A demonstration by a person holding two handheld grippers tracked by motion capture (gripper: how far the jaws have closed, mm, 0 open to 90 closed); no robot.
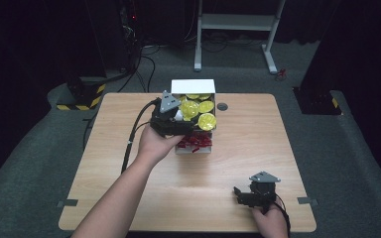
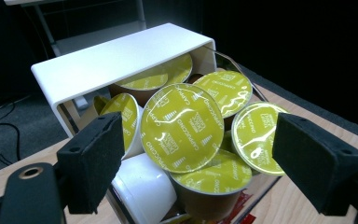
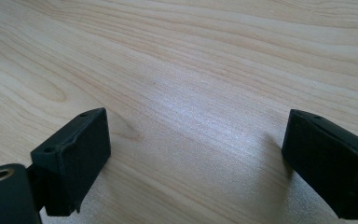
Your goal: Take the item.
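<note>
Hovering: left claw [image 2: 191, 154] (jaws apart) at capsule [image 2: 182, 126].

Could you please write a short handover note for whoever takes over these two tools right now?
Left tool: open, poised at the box of coffee capsules; nothing gripped.
Right tool: open, holding nothing, low over the bare table near the front right edge.
Things: yellow-lidded capsules are piled in the clear box with a white lid, at the table's far middle.
Done: no capsule lies outside the box.
Left: probably close on one capsule and lift it out.
</note>
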